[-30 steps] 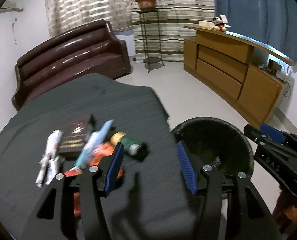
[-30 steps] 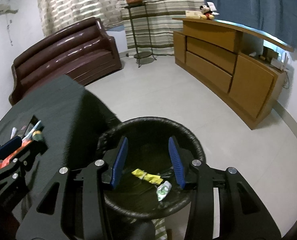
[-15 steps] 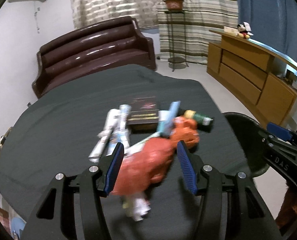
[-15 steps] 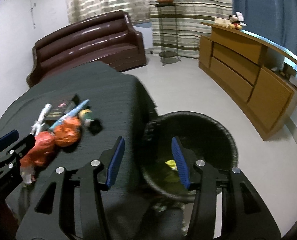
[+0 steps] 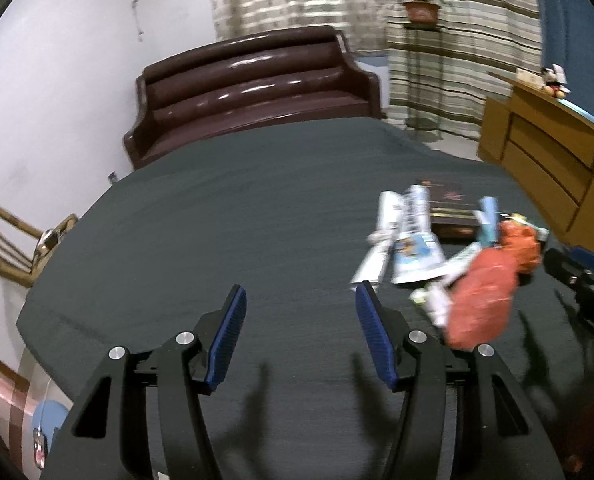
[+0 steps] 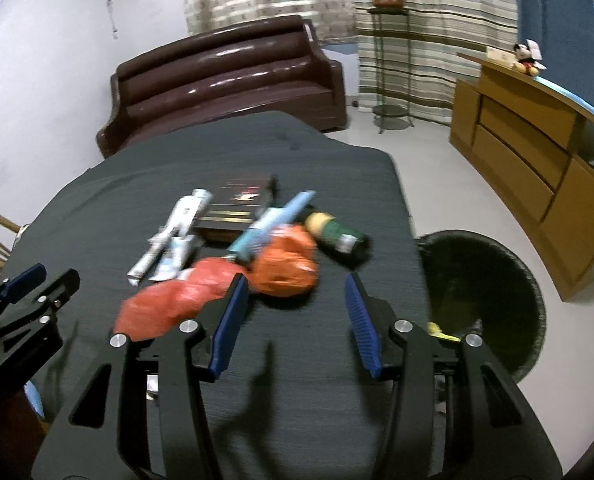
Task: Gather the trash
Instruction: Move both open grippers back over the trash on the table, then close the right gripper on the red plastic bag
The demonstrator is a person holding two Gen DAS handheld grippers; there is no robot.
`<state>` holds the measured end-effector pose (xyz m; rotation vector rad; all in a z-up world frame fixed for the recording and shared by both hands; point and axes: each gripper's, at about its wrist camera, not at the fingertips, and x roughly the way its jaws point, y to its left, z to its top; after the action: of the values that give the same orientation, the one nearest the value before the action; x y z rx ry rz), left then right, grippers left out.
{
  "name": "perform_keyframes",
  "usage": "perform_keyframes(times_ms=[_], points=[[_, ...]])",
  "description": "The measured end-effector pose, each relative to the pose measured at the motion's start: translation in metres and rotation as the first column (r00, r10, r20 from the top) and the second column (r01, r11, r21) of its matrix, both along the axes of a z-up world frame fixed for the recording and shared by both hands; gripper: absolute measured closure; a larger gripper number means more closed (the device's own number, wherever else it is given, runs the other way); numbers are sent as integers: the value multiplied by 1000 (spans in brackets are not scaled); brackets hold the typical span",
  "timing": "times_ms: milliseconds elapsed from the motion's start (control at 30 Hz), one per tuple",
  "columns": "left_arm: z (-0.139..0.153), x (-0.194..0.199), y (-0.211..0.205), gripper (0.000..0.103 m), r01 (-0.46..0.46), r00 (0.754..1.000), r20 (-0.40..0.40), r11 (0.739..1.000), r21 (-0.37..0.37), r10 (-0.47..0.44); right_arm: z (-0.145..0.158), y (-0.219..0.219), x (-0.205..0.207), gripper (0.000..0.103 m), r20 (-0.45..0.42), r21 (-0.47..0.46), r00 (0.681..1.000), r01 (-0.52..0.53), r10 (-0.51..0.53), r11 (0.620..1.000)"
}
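Note:
A pile of trash lies on the dark-clothed table (image 5: 217, 208): a red plastic bag (image 6: 169, 304), an orange bag (image 6: 285, 264), white tubes (image 6: 181, 220), a blue tube (image 6: 273, 216), a green bottle (image 6: 337, 234) and a dark flat box (image 6: 233, 208). My right gripper (image 6: 295, 278) is open just short of the orange bag, with nothing between its fingers. My left gripper (image 5: 301, 288) is open over bare cloth. The red bag (image 5: 481, 300) and the white tubes (image 5: 413, 240) lie to its right. A black bin (image 6: 489, 292) stands on the floor past the table's right edge, with a yellow wrapper (image 6: 441, 330) inside.
A brown leather sofa (image 5: 249, 88) stands behind the table. A wooden cabinet (image 6: 537, 140) runs along the right wall, and a plant stand (image 6: 385, 60) is by the striped curtains. A wooden chair (image 5: 1, 248) sits at the table's left edge.
Both grippers have swung left, away from the bin and across the table. The trash pile now lies right of the left gripper and in front of the right one, whose jaws stand wider.

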<state>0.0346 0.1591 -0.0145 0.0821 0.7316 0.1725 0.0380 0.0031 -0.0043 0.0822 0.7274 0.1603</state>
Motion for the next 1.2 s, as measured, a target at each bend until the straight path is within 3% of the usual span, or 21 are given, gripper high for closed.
perform_keyframes(times_ms=[167,367,767,867,933,1033,1200], points=[[-4,-3,28,47,-52,999,-6,999,-3,52,4,26,0,46,3,0,999,-43,43,999],[-4,-7,50,47,-92,996,1,996,-13,92,3,52,1,45,-5,-30,998,-69,69,997],[-8,-10,34,47,-39,999,-15,998,-51,38,-13,45,0,45,-75,-57,996,-45,41,997],[-8,-13,27,47,-21,1000,-14,998,-55,20,-17,42,-2,51,-89,-23,994,-64,62,998],[-8,-13,22,47,-10,1000,-15,998,-56,9,-18,41,-3,64,-92,3,992,-84,84,996],[-8,-14,17,47,-1,1000,-18,998,-55,0,-16,42,-5,72,-85,11,991,-99,99,995],[-8,-15,11,47,7,1000,-24,998,-57,-8,-11,42,-10,78,-58,6,993,-106,106,994]])
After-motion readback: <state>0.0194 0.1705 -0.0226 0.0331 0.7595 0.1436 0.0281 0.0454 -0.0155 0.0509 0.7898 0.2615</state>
